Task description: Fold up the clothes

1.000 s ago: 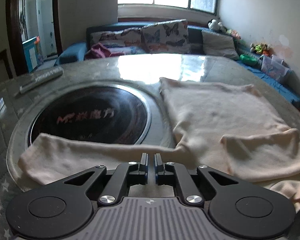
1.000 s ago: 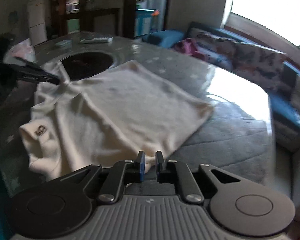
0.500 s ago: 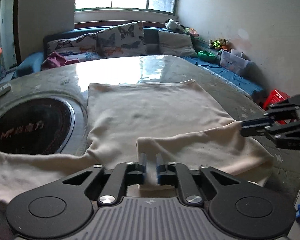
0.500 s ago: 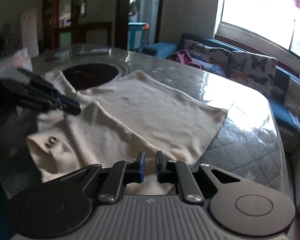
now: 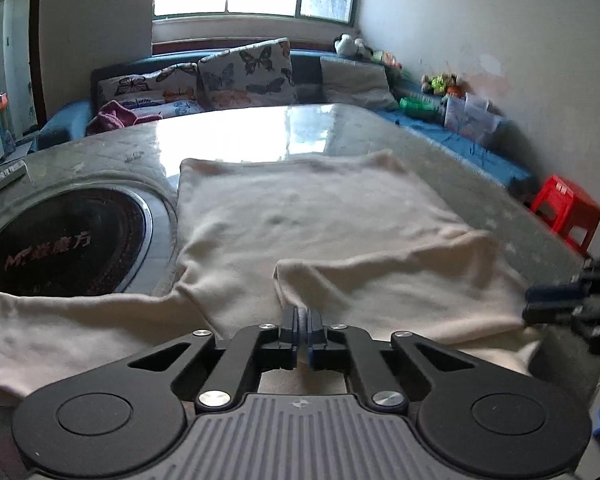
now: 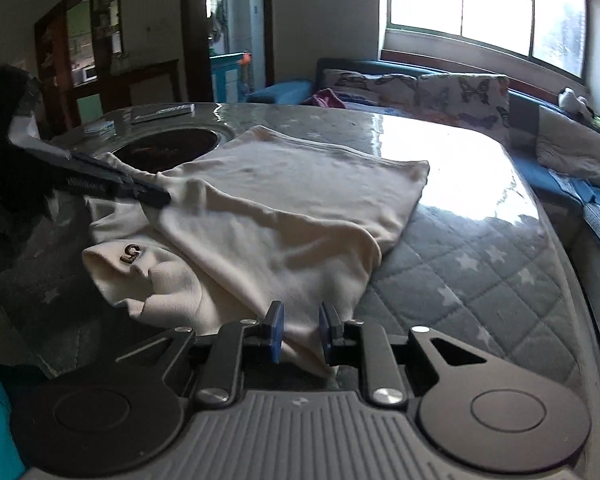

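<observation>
- Between the left tongs [image 5: 301, 322], the blue pads are pressed together on the near edge of a cream garment [image 5: 300, 216]; the cloth rises straight out of the pinch, so this is a hold meant to carry a flap, not a resting touch.
- Just ahead of those left tongs lies a sleeve-like flap [image 5: 396, 284], doubled over the garment's body, which judging by its tidy edge is there to narrow the shape.
- Off to the left tongs' left side, the other sleeve [image 5: 60, 328] trails flat and unfolded past a round black cooktop [image 5: 60, 240] set into the tabletop [image 5: 236, 140].
- At the right tongs [image 6: 300, 332], the pads stand spread with cloth passing between them but not nipped; they sit at the garment's near corner, either letting go or about to take hold, and I cannot tell which.
- Beyond the right tongs, the garment's body lies smooth toward the window end, while a bunched part bearing a small "5" mark [image 6: 131, 253] sits to their left, near the tabletop's edge.
- Seen from the right side, the left tongs reach in low over the far sleeve area, so the two holds bracket the garment's near end.
- My reading: a partly folded garment, one side turned in, one sleeve out.
</observation>
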`<state>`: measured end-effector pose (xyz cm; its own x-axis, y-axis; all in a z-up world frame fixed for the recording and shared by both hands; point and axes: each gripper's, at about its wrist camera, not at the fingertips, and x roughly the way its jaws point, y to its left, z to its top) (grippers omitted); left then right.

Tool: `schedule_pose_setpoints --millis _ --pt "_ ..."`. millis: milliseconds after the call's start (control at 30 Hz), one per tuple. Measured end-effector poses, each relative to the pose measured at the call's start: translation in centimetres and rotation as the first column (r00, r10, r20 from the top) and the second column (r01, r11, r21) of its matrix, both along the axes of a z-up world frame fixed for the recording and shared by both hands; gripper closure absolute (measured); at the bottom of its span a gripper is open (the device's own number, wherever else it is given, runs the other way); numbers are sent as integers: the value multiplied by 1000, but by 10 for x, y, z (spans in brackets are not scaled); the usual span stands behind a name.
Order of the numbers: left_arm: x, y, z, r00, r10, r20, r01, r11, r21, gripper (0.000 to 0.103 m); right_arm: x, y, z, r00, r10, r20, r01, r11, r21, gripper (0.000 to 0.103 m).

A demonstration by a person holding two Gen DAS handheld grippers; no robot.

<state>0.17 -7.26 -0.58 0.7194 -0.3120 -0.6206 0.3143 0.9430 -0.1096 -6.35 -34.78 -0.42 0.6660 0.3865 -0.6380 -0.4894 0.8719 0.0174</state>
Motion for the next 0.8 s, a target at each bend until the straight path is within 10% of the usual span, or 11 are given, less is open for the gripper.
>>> schedule_pose_setpoints --millis 800 --pt "-5 12 -14 998 -9 -55 8 999 -31 94 67 26 -6 997 -72 38 73 997 -29 83"
